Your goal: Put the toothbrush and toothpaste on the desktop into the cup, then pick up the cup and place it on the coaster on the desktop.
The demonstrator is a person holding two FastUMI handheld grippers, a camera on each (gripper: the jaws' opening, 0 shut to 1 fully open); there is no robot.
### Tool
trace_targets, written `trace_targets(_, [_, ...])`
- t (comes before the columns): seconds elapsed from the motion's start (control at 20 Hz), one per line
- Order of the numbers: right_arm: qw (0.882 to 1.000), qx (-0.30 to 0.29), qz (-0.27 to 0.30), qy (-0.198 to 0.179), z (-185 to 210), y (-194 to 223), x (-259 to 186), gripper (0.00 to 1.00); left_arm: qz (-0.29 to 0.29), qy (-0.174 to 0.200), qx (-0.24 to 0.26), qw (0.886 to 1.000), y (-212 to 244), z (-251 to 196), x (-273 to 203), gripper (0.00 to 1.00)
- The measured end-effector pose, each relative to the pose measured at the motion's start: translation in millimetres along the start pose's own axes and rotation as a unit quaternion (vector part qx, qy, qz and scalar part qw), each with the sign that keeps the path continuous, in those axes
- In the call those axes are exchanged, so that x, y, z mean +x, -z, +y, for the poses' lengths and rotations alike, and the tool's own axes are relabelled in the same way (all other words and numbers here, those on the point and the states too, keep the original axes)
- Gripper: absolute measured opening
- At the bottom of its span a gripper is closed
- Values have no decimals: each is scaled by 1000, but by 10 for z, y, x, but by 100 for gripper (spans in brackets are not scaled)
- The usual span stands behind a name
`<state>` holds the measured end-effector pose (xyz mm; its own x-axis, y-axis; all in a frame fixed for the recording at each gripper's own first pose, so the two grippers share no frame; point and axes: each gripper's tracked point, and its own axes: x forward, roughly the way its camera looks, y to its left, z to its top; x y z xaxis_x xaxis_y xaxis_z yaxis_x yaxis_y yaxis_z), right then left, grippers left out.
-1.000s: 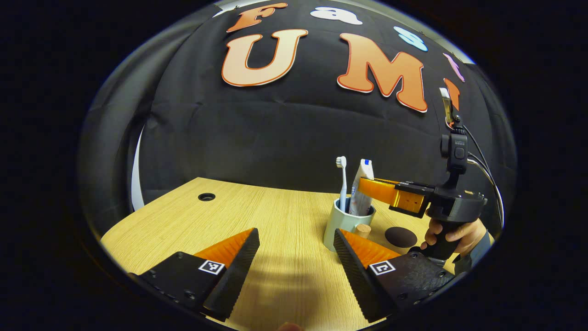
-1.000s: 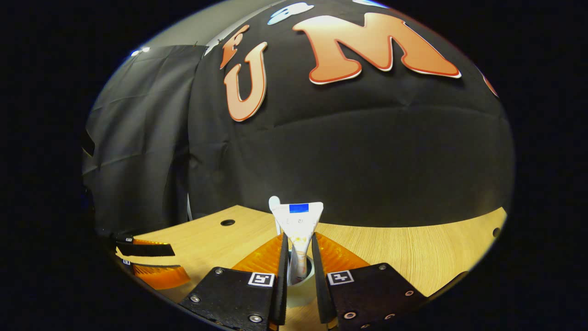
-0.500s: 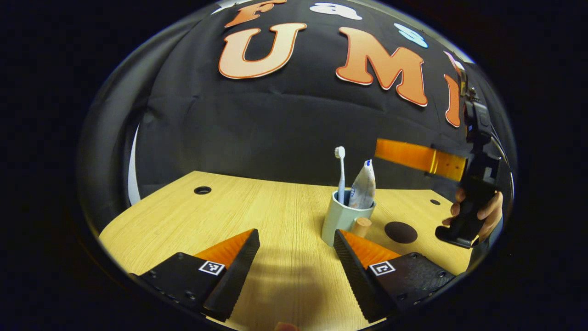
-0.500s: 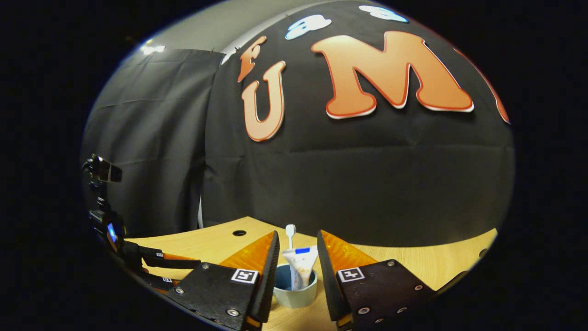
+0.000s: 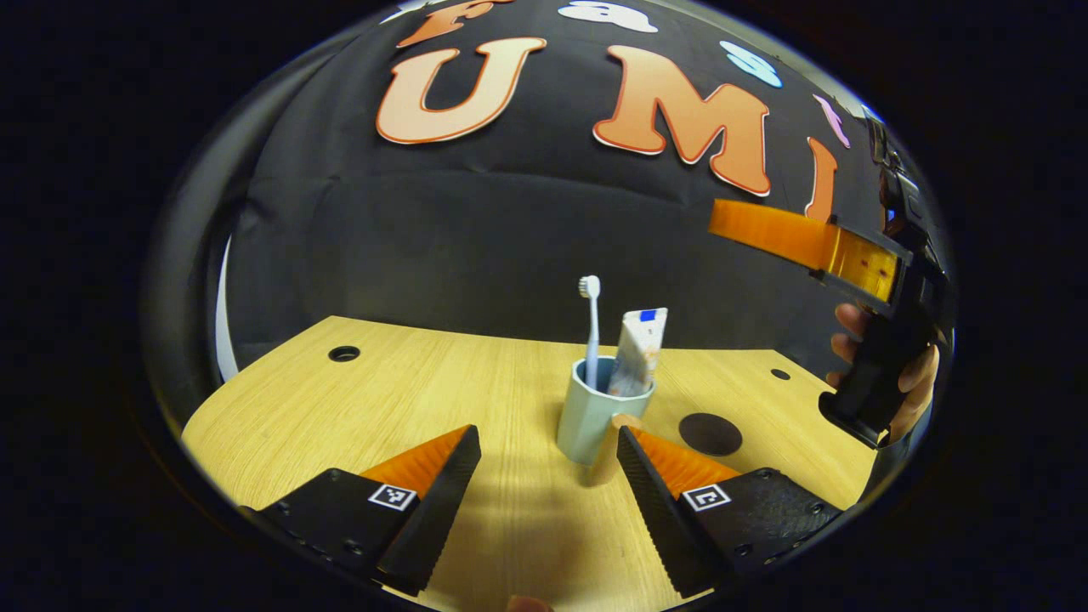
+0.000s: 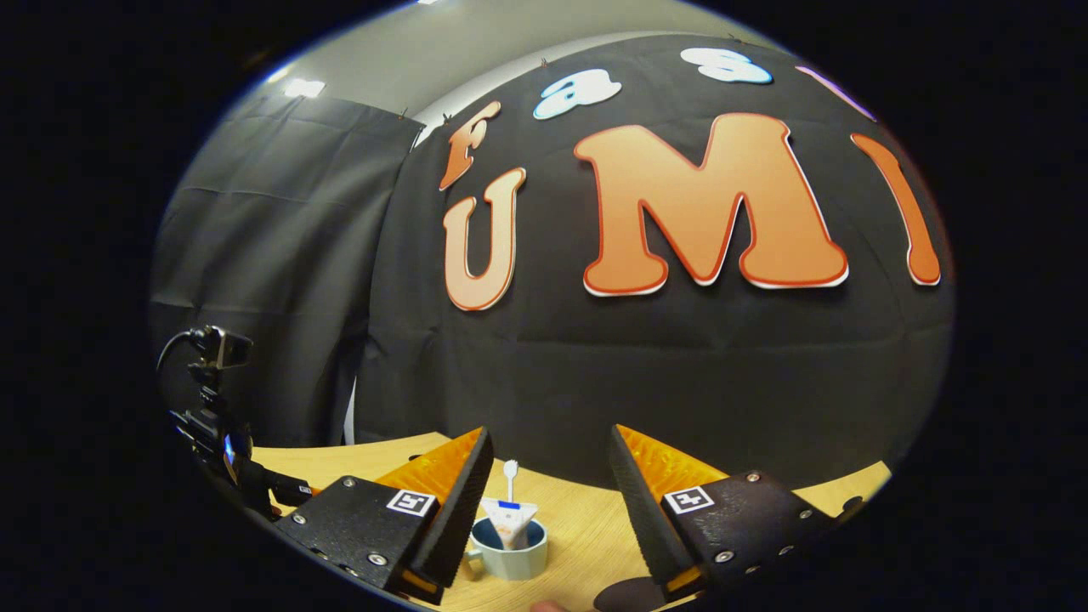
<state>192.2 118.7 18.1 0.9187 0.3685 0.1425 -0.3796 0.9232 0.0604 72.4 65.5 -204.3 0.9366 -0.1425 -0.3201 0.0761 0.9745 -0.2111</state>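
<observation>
You've let go of the paste [image 5: 637, 350] and lifted the right gripper [image 6: 544, 472] away, fingers spread.
Left gripper [image 5: 544, 463] is open too, low centre, near the cup [image 5: 588, 416].

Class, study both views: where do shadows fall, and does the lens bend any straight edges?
Left gripper view: a soft shadow lies on the table between the fingers, near the cup; the table's far edge bows. Right gripper view: the table's far edge curves, and everything looks sharp.
</observation>
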Motion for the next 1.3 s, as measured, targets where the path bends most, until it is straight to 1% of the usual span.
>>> trace_targets(0.05, [1000,2,-7,3,-18,-70,-20,86,-1,1,3,1000,-39,-41,23,97])
trace_targets(0.25, [1000,1,-20,17,-97,-255,-143,89,14,14,25,999,-199,-220,122,97])
trace_targets(0.5, [999,-19,-28,42,-204,-457,-346,89,75,44,35,996,-228,-440,314,98])
trace_targets(0.65, [997,-32,-50,53,-309,-627,-548,89,129,62,35,989,-173,-570,402,97])
trace_targets(0.85, [995,-16,-70,69,-562,-777,-784,89,211,62,38,975,-40,-615,537,97])
trace_targets(0.95, [995,-16,-67,74,-679,-762,-862,89,265,73,45,960,96,-645,588,97])
trace_targets(1.05, [995,-22,-57,79,-794,-715,-924,89,306,64,53,948,201,-605,650,98])
trace_targets(1.2, [994,-36,-53,88,-899,-708,-1008,89,352,55,53,933,307,-637,709,98])
trace_targets(1.3, [993,-44,-59,93,-930,-751,-1047,89,365,45,59,928,329,-634,742,98])
